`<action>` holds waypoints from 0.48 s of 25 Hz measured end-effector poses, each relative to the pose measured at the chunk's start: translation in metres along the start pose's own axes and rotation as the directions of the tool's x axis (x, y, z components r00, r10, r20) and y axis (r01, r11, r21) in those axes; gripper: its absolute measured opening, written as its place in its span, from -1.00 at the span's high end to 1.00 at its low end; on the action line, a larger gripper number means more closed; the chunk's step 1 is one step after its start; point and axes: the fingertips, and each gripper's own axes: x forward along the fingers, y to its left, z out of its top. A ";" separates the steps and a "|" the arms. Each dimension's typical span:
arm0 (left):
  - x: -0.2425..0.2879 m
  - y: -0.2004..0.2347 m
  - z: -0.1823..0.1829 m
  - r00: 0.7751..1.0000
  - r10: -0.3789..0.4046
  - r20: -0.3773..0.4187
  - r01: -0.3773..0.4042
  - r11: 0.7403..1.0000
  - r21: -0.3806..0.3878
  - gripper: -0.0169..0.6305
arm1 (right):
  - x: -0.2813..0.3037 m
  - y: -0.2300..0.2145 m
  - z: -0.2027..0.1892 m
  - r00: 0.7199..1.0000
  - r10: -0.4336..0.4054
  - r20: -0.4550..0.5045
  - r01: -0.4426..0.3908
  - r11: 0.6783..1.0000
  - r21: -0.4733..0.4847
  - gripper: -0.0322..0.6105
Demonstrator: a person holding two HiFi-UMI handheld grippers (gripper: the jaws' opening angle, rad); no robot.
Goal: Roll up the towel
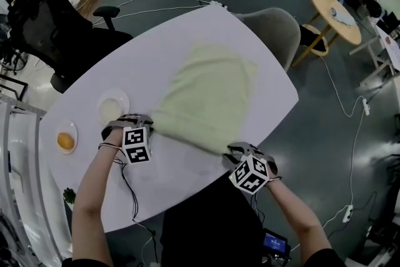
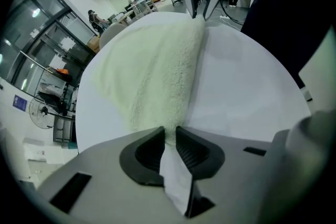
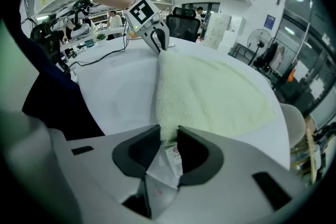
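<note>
A pale green towel (image 1: pixel 206 100) lies spread on the white oval table (image 1: pixel 181 31), with its near edge bunched into a ridge between the two grippers. My left gripper (image 1: pixel 145 122) is shut on the towel's near-left corner. In the left gripper view the fluffy edge (image 2: pixel 168 76) runs straight into its closed jaws (image 2: pixel 169 136). My right gripper (image 1: pixel 233 151) is shut on the near-right corner. In the right gripper view the towel (image 3: pixel 210 92) and its white label are pinched between the pads (image 3: pixel 168 139). Each gripper shows in the other's view, the right gripper (image 2: pixel 202 2) and the left gripper (image 3: pixel 157 39).
A white plate (image 1: pixel 114 106) and a small dish with an orange thing (image 1: pixel 65 141) sit on the table left of the towel. A black office chair (image 1: pixel 56 28) stands far left, a grey chair (image 1: pixel 275 25) behind the table, and a round wooden table (image 1: pixel 334 12) to the right.
</note>
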 end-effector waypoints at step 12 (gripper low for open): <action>-0.012 0.003 0.005 0.999 0.018 -0.044 -0.013 0.994 0.113 0.78 | -0.025 -0.007 0.012 0.998 -0.030 0.047 0.030 1.000 0.001 0.69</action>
